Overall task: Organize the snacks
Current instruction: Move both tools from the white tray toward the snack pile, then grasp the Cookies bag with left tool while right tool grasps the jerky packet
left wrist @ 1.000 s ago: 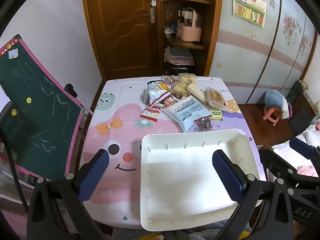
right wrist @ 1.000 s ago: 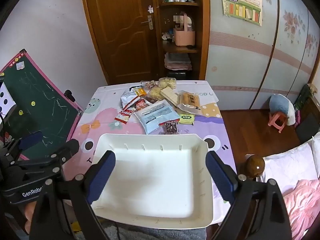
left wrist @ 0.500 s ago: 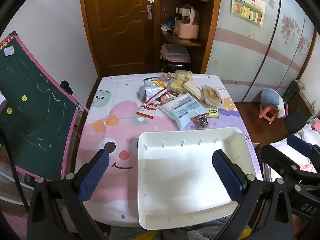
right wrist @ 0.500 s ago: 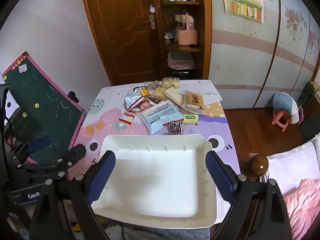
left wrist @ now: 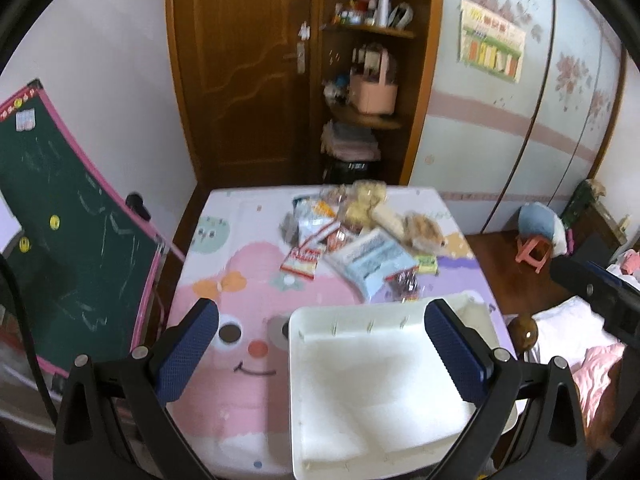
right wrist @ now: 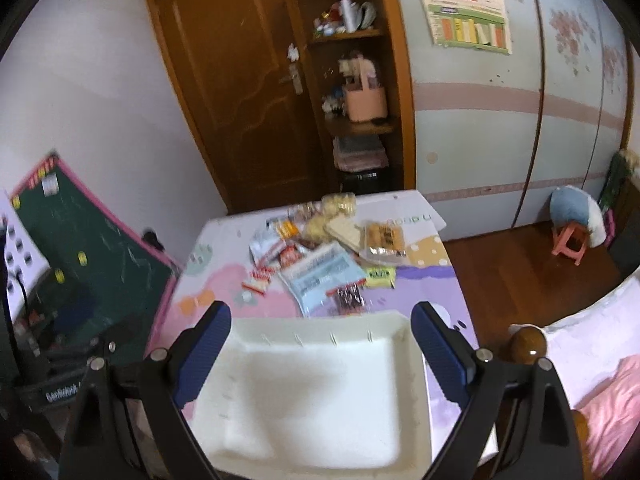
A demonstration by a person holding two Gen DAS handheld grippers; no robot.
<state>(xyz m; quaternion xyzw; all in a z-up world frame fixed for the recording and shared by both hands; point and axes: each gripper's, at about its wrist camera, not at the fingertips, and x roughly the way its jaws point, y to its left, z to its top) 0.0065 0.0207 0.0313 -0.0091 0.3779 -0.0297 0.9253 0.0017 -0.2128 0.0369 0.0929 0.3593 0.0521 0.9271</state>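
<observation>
An empty white tray (left wrist: 304, 364) (right wrist: 248, 360) lies at the near edge of a table with a pink cartoon cloth (left wrist: 240, 280) (right wrist: 224, 280). A heap of snack packets (left wrist: 360, 236) (right wrist: 320, 248) sits beyond it at the table's far middle, among them a pale blue-white bag (left wrist: 368, 260) (right wrist: 320, 272). My left gripper (left wrist: 320, 352) hangs open above the table's near left and the tray's left part, holding nothing. My right gripper (right wrist: 320, 356) hangs open over the tray, also holding nothing. Both views are blurred.
A green chalkboard with a pink frame (left wrist: 60, 240) (right wrist: 80, 264) leans at the table's left. Behind the table stand a wooden door (left wrist: 240, 80) and open shelves (left wrist: 368, 80). A small pink stool (left wrist: 536, 252) and bedding (right wrist: 600, 380) lie to the right.
Both grippers have pulled back and risen, so the table and tray look smaller and further off. The right view has tilted. Both stay open, and the tray and snacks have not moved.
</observation>
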